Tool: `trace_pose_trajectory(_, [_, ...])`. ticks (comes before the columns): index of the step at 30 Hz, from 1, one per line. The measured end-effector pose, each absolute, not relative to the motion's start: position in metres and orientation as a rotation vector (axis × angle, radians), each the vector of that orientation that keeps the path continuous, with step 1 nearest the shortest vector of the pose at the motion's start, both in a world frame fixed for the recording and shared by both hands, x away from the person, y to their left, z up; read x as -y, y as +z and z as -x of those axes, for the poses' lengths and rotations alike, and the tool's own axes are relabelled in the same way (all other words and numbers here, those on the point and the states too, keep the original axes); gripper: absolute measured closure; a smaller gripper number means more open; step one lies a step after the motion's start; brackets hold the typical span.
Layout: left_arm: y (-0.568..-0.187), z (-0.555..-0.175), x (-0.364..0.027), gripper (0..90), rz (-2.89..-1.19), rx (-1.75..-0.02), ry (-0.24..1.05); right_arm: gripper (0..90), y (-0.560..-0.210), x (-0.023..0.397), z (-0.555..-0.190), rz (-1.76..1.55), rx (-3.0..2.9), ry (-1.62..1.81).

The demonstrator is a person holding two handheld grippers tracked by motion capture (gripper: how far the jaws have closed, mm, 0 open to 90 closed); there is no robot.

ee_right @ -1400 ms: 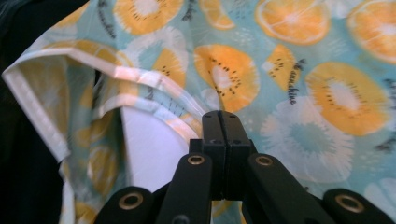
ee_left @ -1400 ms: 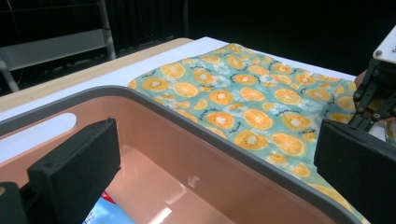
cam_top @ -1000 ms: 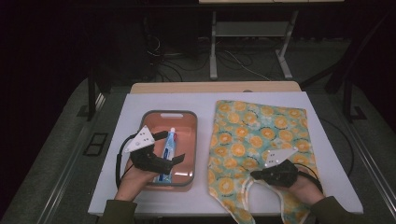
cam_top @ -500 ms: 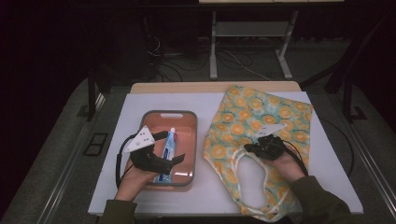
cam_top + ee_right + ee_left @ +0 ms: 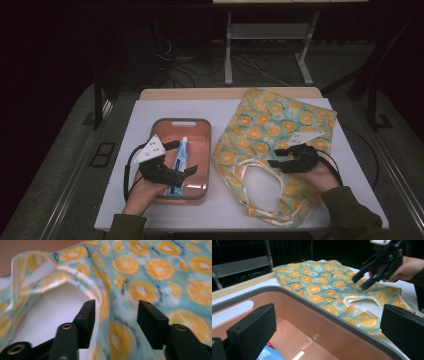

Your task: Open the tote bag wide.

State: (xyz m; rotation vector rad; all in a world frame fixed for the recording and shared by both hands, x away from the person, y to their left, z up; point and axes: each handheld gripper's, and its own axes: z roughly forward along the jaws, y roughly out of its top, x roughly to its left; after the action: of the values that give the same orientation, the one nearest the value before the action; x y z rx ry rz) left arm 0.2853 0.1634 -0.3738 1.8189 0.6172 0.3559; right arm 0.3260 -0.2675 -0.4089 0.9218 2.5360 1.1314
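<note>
A strip of bare surface (image 5: 217,112) separates the tray (image 5: 206,150) from the orange-print bag (image 5: 280,125). The tray's raised rim walls in its contents.

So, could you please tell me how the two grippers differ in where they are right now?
The left gripper hangs over the orange tray, above the tube; the right gripper hangs over the orange-print bag, at its handle loop. Both are open.

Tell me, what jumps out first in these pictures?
The bright orange-slice print bag lies spread over the right half of the white table, the right gripper open above its handle opening. Left of it sits a salmon-pink tray holding a blue tube, the left gripper open above it.
</note>
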Motion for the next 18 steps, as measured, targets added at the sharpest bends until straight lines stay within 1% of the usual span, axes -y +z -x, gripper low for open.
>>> trace_pose_trajectory(5, [-0.374, -0.285, -0.163, 0.0, -1.819, -0.617, 0.355, 40.8, -0.413, 0.295, -0.306, -0.919, -2.562, 1.101])
trace_pose_trajectory(9, [-0.374, -0.285, -0.163, 0.0, -1.824, -0.615, 0.358, 40.7, -0.420, 0.313, -0.287, -0.901, -2.594, 1.055])
trace_pose_trajectory(14, [-0.374, -0.285, -0.163, 0.0, -1.825, -0.617, 0.360, 46.9, -0.431, 0.329, -0.276, -0.911, -2.624, 1.015])
trace_pose_trajectory(17, [-0.374, -0.285, -0.162, 0.0, -1.826, -0.617, 0.360, 57.2, -0.438, 0.329, -0.279, -0.896, -2.664, 0.989])
trace_pose_trajectory(18, [-0.374, -0.285, -0.162, 0.0, -1.825, -0.618, 0.359, 63.1, -0.440, 0.328, -0.280, -0.889, -2.678, 0.976])
